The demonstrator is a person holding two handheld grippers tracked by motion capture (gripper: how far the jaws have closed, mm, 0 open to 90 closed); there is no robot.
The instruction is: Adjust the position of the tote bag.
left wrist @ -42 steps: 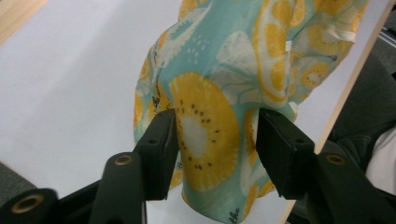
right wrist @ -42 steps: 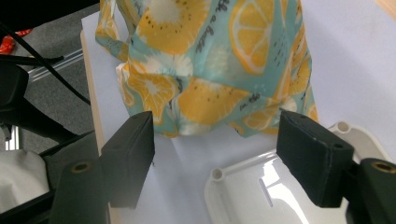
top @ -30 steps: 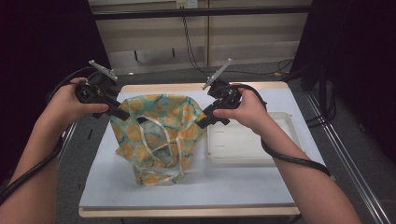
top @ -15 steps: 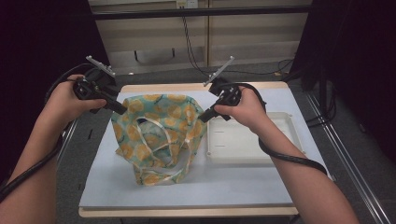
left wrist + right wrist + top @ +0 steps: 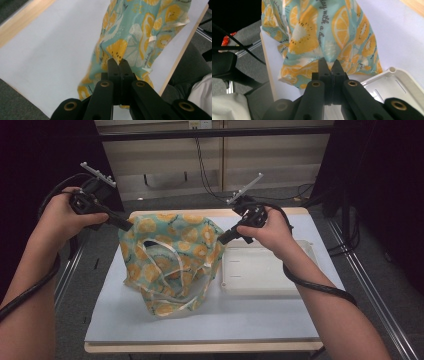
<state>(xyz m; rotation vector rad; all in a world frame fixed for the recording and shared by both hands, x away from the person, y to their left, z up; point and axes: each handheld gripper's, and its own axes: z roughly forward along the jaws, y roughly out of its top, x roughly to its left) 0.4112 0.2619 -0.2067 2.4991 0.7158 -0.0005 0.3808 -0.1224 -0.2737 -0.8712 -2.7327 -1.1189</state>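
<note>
The orange-print cloth bag (image 5: 167, 257) hangs straight out from both sets of jaws, stretched between them by its two far corners, so its top edge runs from one gripper to the other while the body and white straps (image 5: 167, 270) sag toward the person onto the bench (image 5: 260, 320). The left gripper (image 5: 117, 65) has its jaws together, clamped on one corner; the right gripper (image 5: 329, 65) is clamped likewise on the other corner. Just beside the right jaws lies a white tray (image 5: 270, 275). Neither hand is nearer; pulling apart would likely tauten the edge.
</note>
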